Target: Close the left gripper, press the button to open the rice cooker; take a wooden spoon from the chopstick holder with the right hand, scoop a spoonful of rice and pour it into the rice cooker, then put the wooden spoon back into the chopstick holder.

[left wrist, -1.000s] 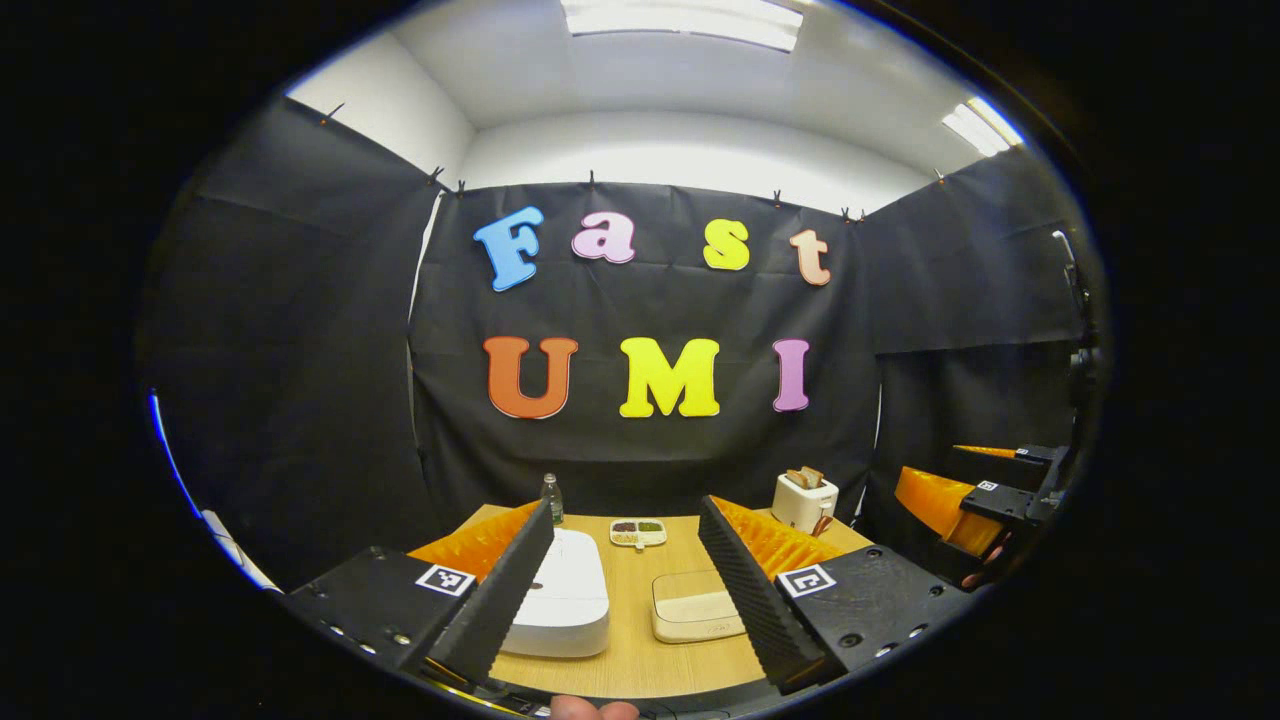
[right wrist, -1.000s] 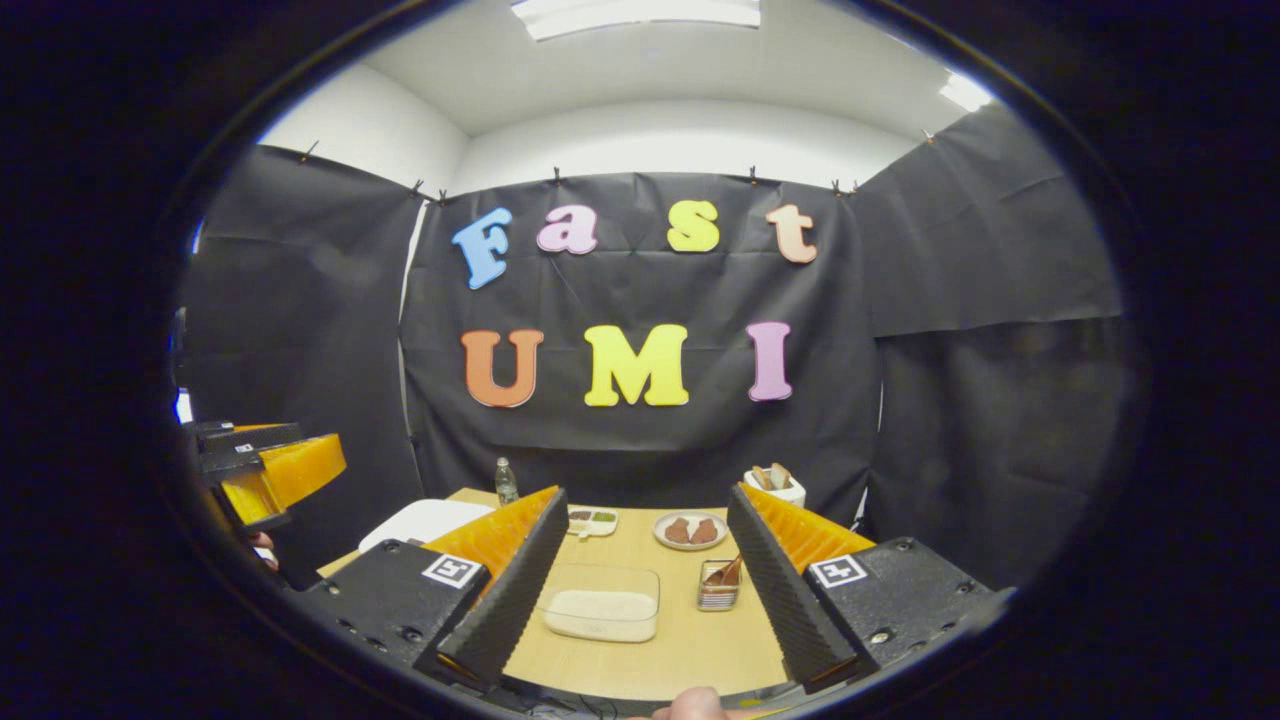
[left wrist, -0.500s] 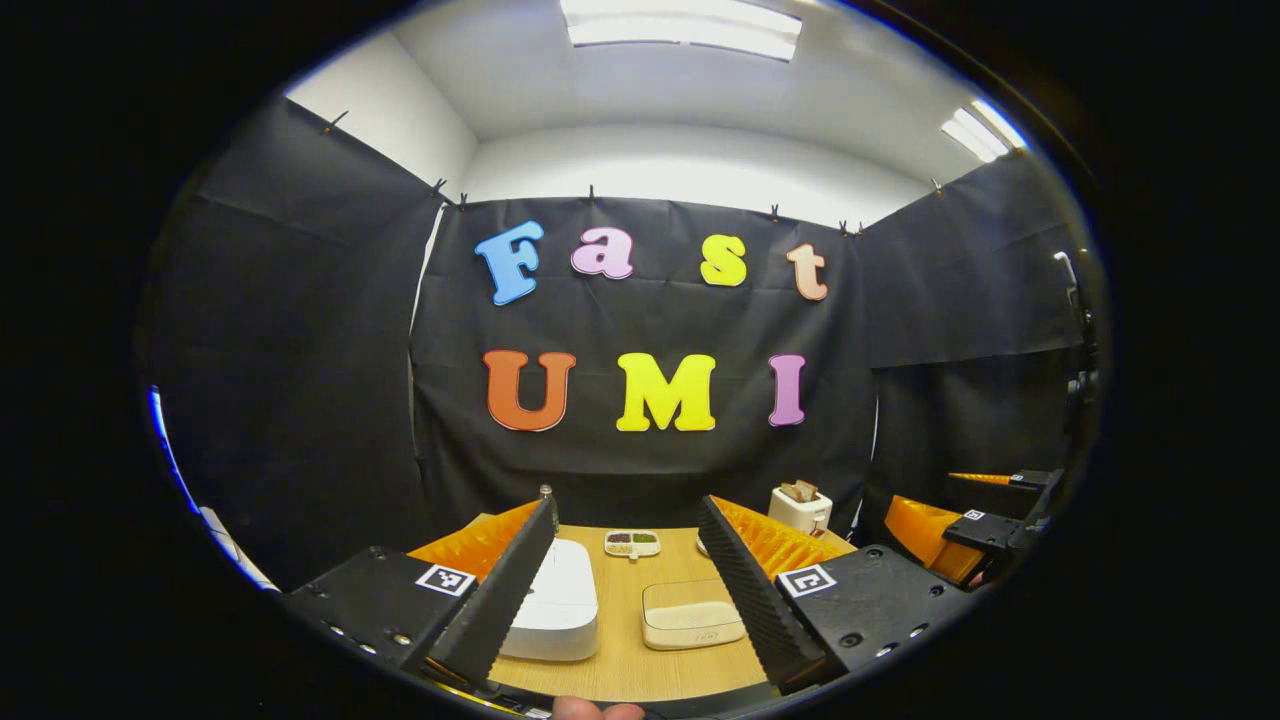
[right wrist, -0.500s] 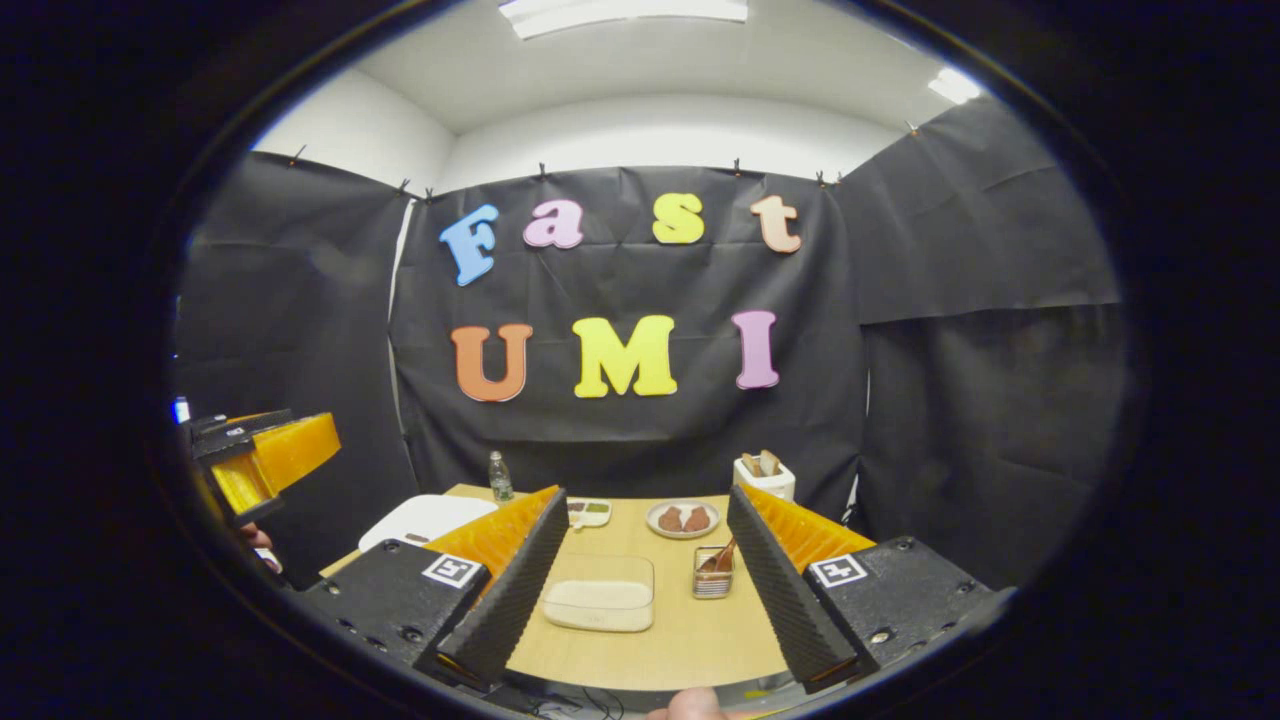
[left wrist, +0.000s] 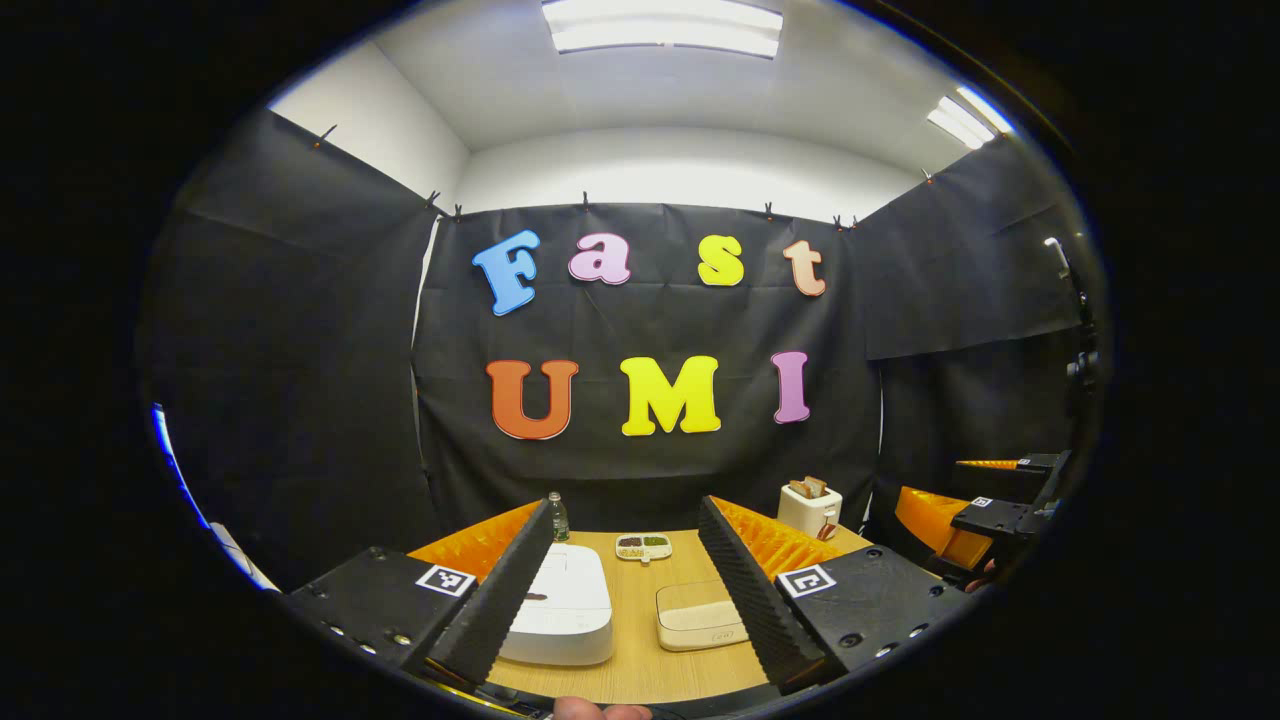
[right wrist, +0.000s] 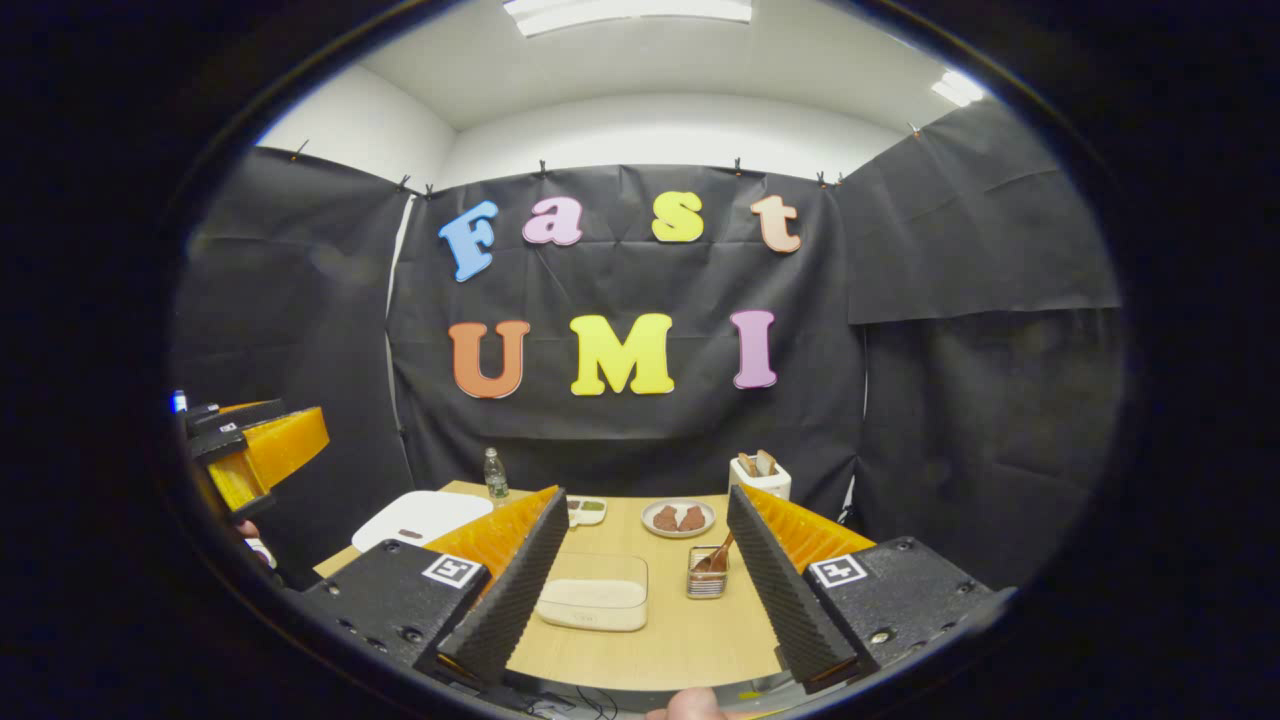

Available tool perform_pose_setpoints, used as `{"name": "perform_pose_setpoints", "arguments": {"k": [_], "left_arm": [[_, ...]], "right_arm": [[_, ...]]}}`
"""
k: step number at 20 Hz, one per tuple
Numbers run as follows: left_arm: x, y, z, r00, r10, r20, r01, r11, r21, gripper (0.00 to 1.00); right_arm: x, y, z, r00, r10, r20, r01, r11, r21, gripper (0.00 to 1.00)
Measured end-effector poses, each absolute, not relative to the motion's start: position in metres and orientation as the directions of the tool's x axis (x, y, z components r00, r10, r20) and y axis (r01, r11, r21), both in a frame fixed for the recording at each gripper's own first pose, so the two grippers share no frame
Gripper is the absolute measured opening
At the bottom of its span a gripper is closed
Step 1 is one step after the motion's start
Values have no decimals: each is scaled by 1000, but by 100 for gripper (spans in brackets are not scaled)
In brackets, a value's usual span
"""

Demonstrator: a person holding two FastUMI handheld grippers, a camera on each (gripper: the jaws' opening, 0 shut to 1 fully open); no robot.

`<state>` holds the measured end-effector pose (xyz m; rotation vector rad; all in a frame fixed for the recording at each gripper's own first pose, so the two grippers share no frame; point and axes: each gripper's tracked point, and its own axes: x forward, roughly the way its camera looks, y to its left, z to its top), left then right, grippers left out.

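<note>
Opening step not begun: the left gripper (left wrist: pixel 625 590) hovers with fingers spread, empty, its left finger overlapping the lidded white rice cooker (left wrist: pixel 560 605). Next, clench them and press its button. The right gripper (right wrist: pixel 645 585) is spread too; the chopstick holder (right wrist: pixel 706 580) stands right of the rice container (right wrist: pixel 592 605).

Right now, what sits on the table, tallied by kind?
Appliances: 2, rice cooker, toaster
Food containers: 3, rice box, divided snack dish, plate
Utensil holders: 1, chopstick holder with wooden spoon
Bottles: 1, bottle
Total: 7, plus the spoon
</note>
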<state>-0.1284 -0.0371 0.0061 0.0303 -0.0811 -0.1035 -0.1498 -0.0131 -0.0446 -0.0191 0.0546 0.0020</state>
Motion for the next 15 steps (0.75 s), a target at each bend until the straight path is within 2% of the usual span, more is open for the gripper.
{"name": "perform_pose_setpoints", "arguments": {"k": [15], "left_arm": [[-126,-42,0,993,-100,56,97,994,40,95]], "right_arm": [[-149,-19,-37,999,-11,-48,9,999,-36,100]]}}
